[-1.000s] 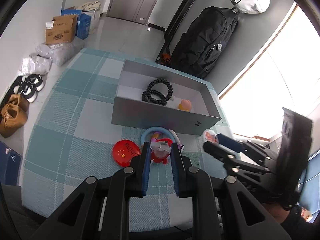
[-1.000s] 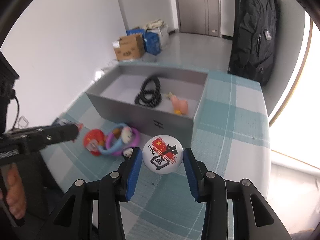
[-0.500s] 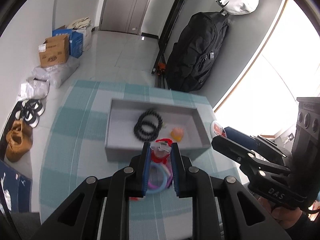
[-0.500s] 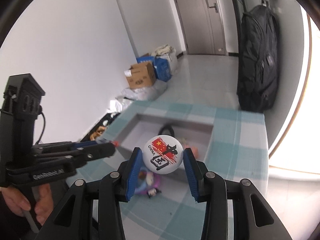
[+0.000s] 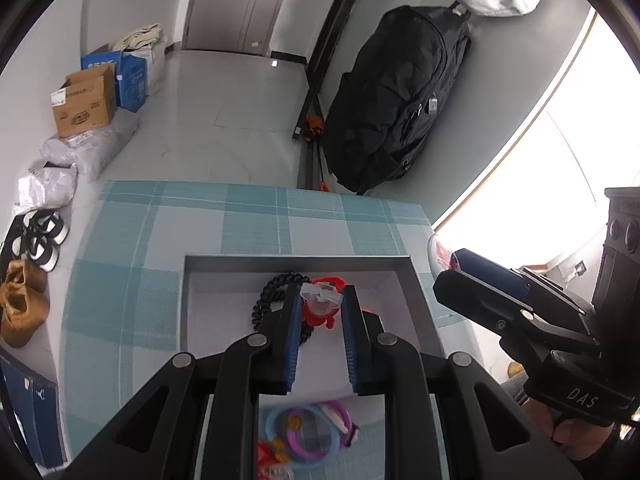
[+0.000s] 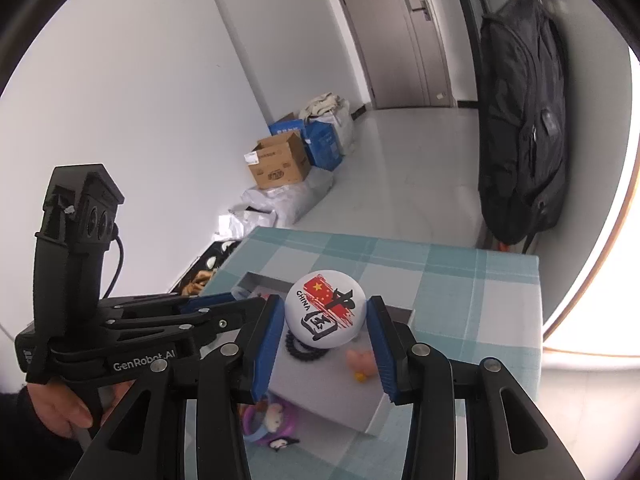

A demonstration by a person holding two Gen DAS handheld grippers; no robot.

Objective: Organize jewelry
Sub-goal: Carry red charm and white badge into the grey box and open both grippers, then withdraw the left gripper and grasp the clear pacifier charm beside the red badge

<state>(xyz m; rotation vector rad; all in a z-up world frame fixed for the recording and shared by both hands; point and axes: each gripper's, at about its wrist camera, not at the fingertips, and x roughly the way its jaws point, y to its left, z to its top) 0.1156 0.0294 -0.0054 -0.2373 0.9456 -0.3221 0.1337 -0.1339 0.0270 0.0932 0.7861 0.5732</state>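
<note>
While held in the right gripper (image 6: 325, 318), the badge (image 6: 325, 309) reads "CHINA" — red flag print.

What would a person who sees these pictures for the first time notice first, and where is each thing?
The eye goes first to the round white badge with a red flag and "CHINA", clamped in the right gripper above the grey box. Next comes the small red charm pinched in the left gripper, also over the grey box, where a black bead bracelet already lies. Colourful rings remain on the checked cloth in front of the box.
</note>
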